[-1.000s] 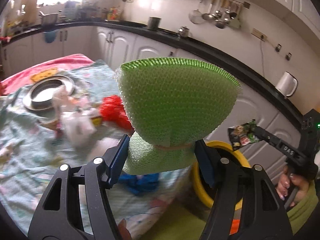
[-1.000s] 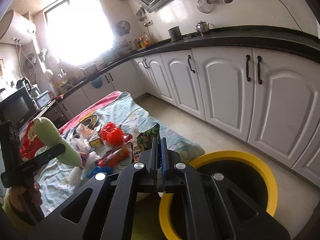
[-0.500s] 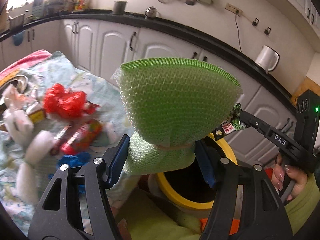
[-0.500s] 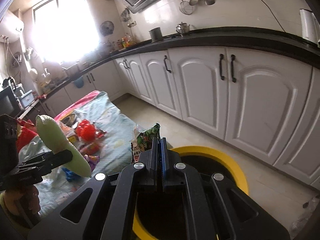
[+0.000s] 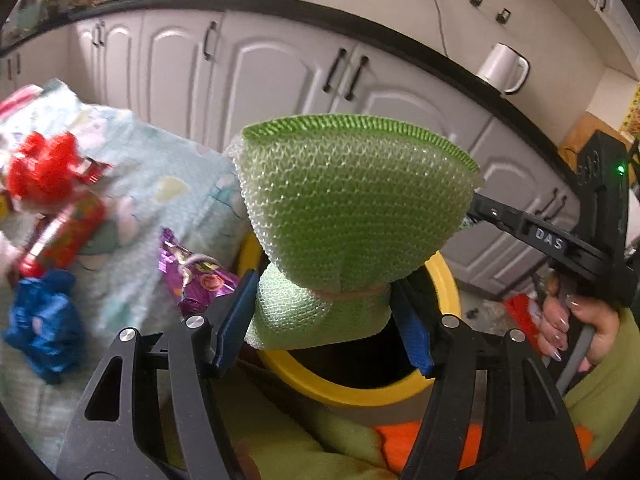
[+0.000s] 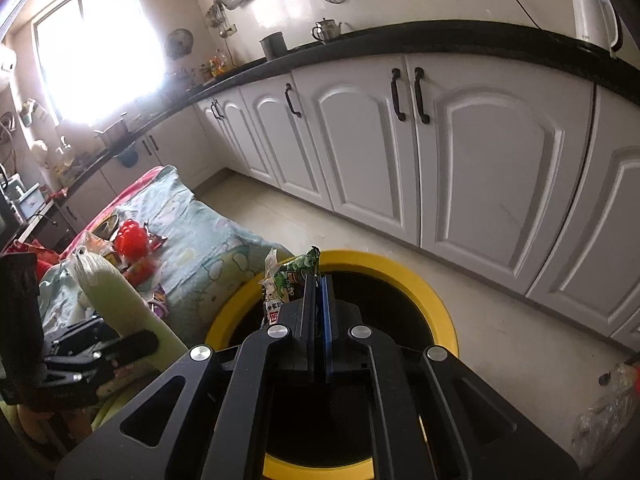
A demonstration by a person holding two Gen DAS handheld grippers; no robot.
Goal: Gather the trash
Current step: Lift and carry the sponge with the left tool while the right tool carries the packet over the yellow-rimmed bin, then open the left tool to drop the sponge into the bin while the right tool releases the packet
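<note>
My left gripper (image 5: 324, 316) is shut on a roll of green bubble wrap (image 5: 352, 208) and holds it above the near rim of the yellow-rimmed black trash bin (image 5: 360, 394). My right gripper (image 6: 317, 280) is shut on a green snack wrapper (image 6: 290, 280) and holds it over the bin's open mouth (image 6: 360, 304). The bubble wrap also shows at the left in the right wrist view (image 6: 116, 300). The right gripper shows at the right in the left wrist view (image 5: 500, 216), its tips hidden behind the bubble wrap.
A low table with a light blue cloth (image 5: 168, 200) stands left of the bin, with red (image 5: 44, 168), blue (image 5: 44, 320) and purple (image 5: 192, 276) trash on it. White cabinets (image 6: 440, 160) run behind. A clear plastic bag (image 6: 608, 400) lies on the floor right.
Both grippers have moved toward the bin. The left one with the bubble wrap has swung right from the table, and the snack wrapper now hangs over the bin's mouth.
</note>
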